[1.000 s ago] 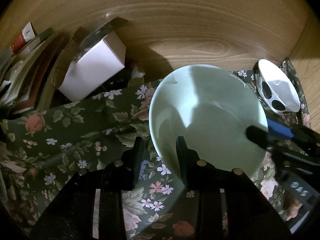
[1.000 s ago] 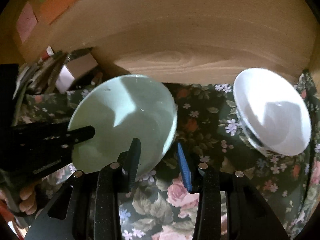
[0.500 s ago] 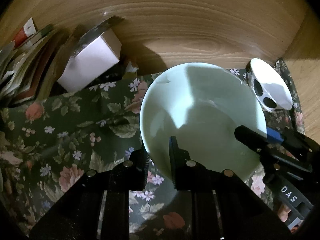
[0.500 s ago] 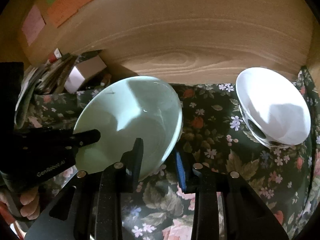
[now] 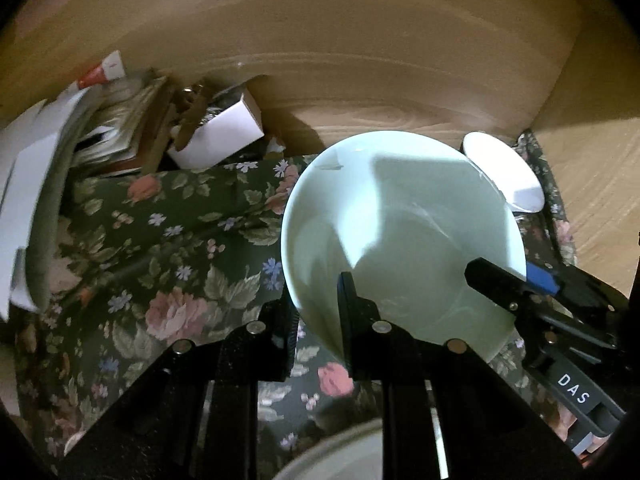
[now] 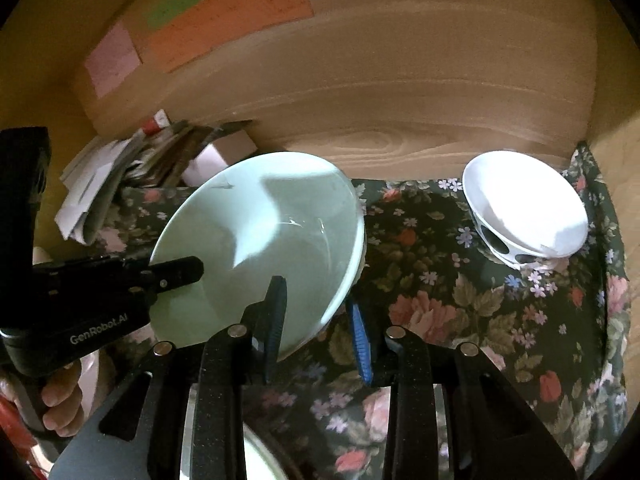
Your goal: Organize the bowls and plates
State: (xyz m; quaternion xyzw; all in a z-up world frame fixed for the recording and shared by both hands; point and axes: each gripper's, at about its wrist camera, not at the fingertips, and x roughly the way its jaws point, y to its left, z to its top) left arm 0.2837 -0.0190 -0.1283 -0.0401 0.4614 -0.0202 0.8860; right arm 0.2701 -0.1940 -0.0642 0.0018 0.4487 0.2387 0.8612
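A pale green bowl [image 5: 400, 220] hangs tilted a little above the floral cloth [image 5: 160, 248], held by both grippers. My left gripper [image 5: 316, 312] is shut on its near left rim, one finger inside and one outside. My right gripper [image 6: 318, 324], with blue pads, is shut on the near right rim of the same bowl [image 6: 260, 232]. Each wrist view shows the other gripper clamped on the rim: the right gripper [image 5: 516, 280] and the left gripper [image 6: 180, 272]. A white bowl with dark spots [image 6: 524, 204] stands on the cloth at the far right, also the white bowl [image 5: 504, 172].
A white box [image 5: 220, 136] and a pile of papers [image 5: 60, 152] crowd the far left corner. Wooden walls [image 6: 400, 80] close off the back and right. A pale plate rim [image 5: 332, 452] shows under the grippers at the bottom edge. A hand [image 6: 60, 396] holds the left gripper.
Both grippers closed on the green bowl's rim, then rose and drew back with it. The bowl has come up off the cloth, and more of the back wall shows.
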